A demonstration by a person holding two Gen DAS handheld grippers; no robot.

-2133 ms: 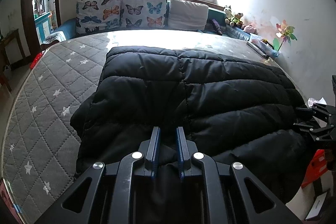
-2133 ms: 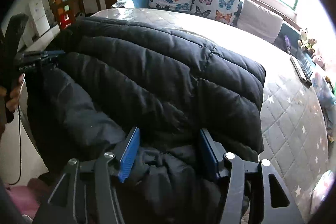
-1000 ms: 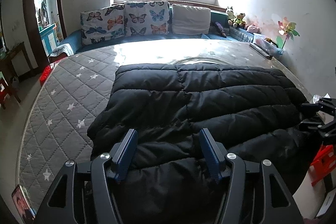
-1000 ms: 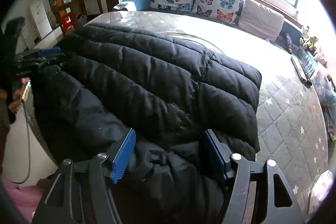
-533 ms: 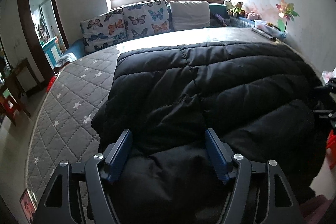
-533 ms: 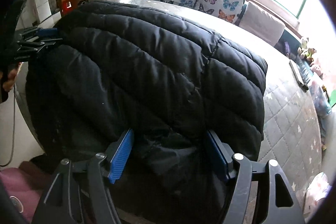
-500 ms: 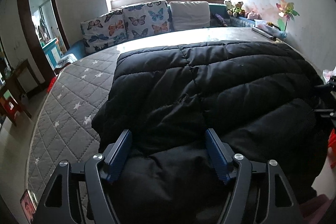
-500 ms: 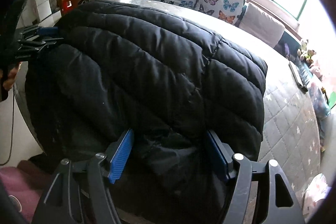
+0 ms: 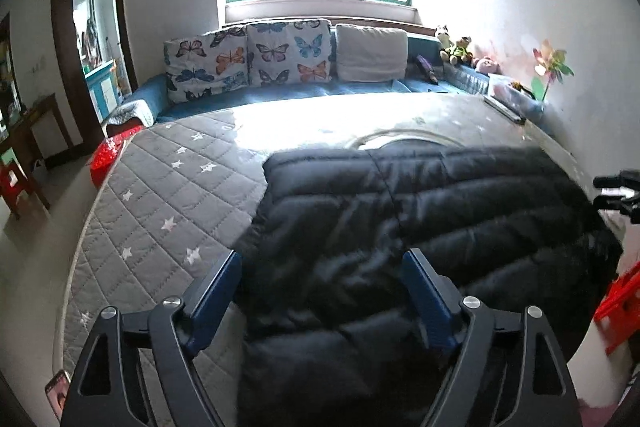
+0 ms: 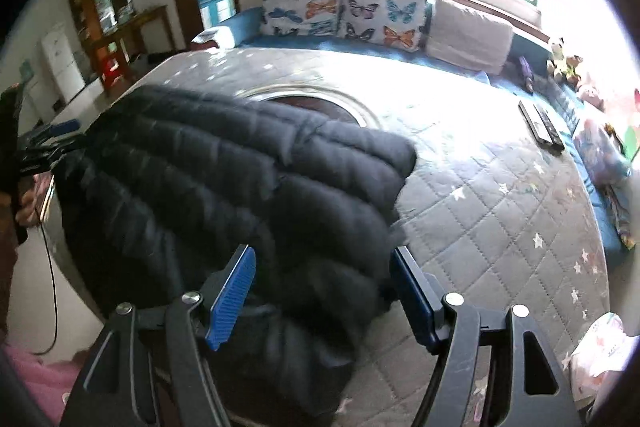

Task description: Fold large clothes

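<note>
Over on the left wrist view, the left tongs (image 9: 320,291) are spreading wider right now, blue pads clear of the fabric, with the black puffer coat (image 9: 420,227) lying between and beyond them on the quilted star-pattern bed (image 9: 168,195). Nothing pinched. The risk I see: the puffy layers look springy, and the near hem hangs over the bed's edge, so the fold could slide or bulge open once left alone. The coat's near end runs under the tongs and out of frame, so how far it droops is hidden. At the far right edge the other tool is only a dark sliver.

Switching to the right wrist view, the right tongs (image 10: 324,287) stand spread as well, pads either side of the coat's corner, not pressing it as far as I can tell. The coat (image 10: 240,179) is blurred with motion, so seams and sleeves are hard to read. A careless regrasp here could catch only the top layer and drag the fold askew. A round patch on the bed (image 10: 316,103) sits partly under the coat; what it is, I cannot say.
</note>
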